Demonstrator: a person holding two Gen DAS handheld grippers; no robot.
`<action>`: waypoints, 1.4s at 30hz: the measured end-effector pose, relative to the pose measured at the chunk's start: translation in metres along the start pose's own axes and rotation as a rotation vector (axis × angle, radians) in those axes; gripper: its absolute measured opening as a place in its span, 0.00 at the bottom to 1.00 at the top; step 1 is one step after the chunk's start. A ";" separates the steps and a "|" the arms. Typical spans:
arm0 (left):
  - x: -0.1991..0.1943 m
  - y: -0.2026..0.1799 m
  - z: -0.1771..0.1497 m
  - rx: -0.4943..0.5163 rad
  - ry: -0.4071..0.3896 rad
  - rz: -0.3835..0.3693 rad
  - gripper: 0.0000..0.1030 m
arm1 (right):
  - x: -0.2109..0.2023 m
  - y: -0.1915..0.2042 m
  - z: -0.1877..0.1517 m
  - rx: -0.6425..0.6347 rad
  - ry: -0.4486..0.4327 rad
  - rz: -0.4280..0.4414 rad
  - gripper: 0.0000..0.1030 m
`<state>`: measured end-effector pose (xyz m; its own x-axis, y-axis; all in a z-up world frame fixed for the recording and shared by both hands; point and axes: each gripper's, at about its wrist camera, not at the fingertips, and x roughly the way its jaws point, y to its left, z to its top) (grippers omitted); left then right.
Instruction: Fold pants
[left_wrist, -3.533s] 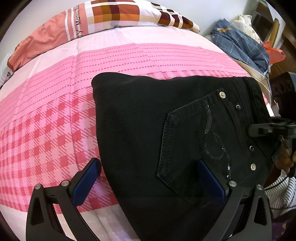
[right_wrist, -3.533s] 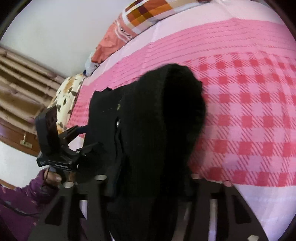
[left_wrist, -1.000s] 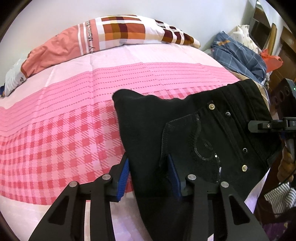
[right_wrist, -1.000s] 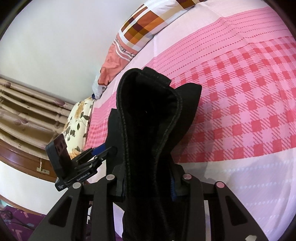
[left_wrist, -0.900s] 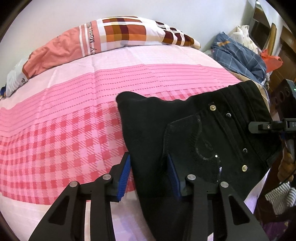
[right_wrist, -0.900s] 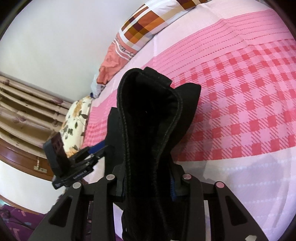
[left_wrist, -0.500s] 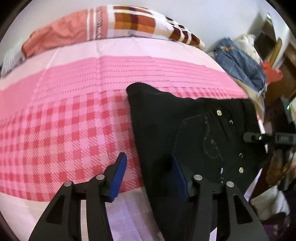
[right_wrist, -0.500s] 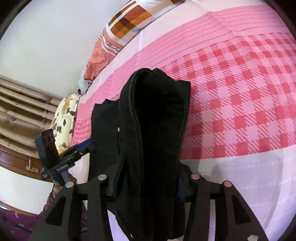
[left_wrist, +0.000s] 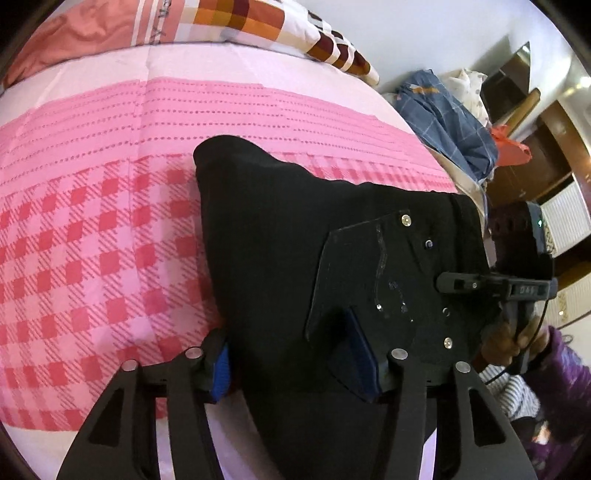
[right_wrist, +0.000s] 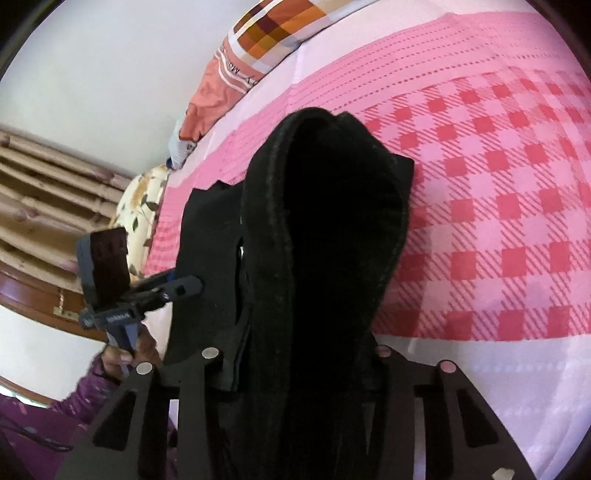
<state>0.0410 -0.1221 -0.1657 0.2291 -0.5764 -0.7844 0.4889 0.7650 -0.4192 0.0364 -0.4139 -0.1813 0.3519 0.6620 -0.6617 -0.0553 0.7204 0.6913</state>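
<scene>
Black pants (left_wrist: 295, 240) lie folded on the pink checked bed sheet (left_wrist: 92, 240), back pocket with metal studs facing up. My left gripper (left_wrist: 295, 363) is shut on the near folded edge of the pants; its blue pads (left_wrist: 360, 354) press into the cloth. My right gripper (right_wrist: 295, 369) is shut on the thick waistband end of the pants (right_wrist: 325, 221), which bulges up and hides its pads. The right gripper also shows at the right of the left wrist view (left_wrist: 491, 288), and the left gripper at the left of the right wrist view (right_wrist: 177, 288).
A checked orange, brown and white pillow (left_wrist: 240, 22) lies at the head of the bed. A pile of blue clothes (left_wrist: 443, 122) and wooden furniture stand off the bed's right side. A floral cushion (right_wrist: 140, 206) and wooden headboard lie to the left in the right wrist view.
The left gripper went from wide open over the pants to shut on their near edge. Both grippers have shifted with the pants across the sheet; the fold looks narrower.
</scene>
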 end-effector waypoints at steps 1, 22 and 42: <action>-0.001 -0.002 -0.001 0.007 -0.012 0.014 0.45 | -0.001 0.002 -0.001 -0.001 -0.008 0.000 0.34; -0.042 -0.020 -0.011 0.034 -0.167 0.192 0.32 | 0.000 0.023 0.001 0.094 -0.071 0.112 0.30; -0.031 0.051 -0.028 -0.170 0.041 -0.048 0.43 | 0.002 0.019 -0.002 0.097 -0.045 0.047 0.30</action>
<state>0.0359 -0.0571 -0.1756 0.1728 -0.6038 -0.7781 0.3483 0.7764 -0.5252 0.0345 -0.3988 -0.1696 0.3932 0.6828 -0.6157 0.0177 0.6639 0.7476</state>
